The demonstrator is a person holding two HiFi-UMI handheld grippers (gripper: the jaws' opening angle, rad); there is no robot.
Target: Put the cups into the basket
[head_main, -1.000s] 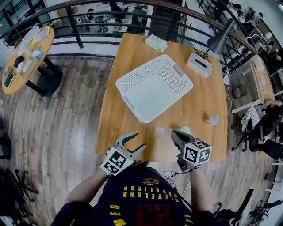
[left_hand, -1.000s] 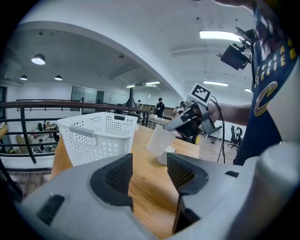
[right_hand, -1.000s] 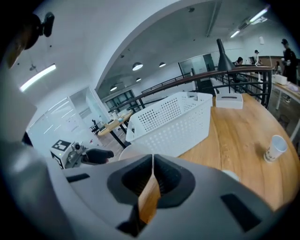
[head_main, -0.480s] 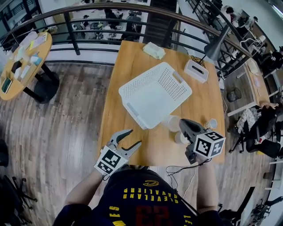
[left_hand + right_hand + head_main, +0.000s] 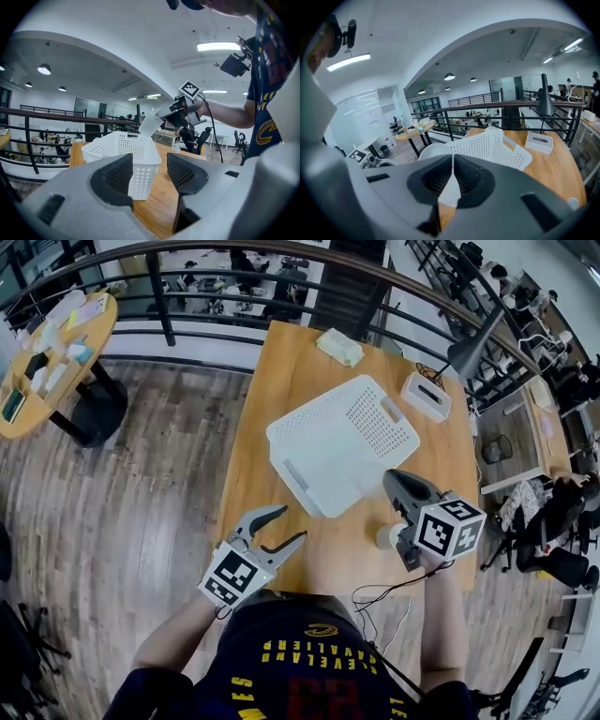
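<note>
Right gripper [image 5: 394,482] is pinching the thin wall of a white cup [image 5: 149,125], jaws closed on it, and is holding the cup in the air at the near edge of the white perforated basket [image 5: 342,442]. From the head view the held cup is hard to pick out against the basket. The basket is sitting on the wooden table [image 5: 272,465], and its interior is showing nothing inside. A second cup [image 5: 387,537] is standing on the table just beside the right gripper's marker cube. A tissue box [image 5: 427,395] is lying beyond the basket. Compared with a second ago, the right gripper has come up off the table's front edge and travelled toward the basket, taking the cup along. The left gripper [image 5: 289,524] has also lifted slightly. The second cup is sitting where it was. Left gripper is hanging at the table's near edge, jaws parted with nothing between them, pointing roughly level toward the basket. The right arm is reaching forward, with its gripper tilting downward over the basket rim.
</note>
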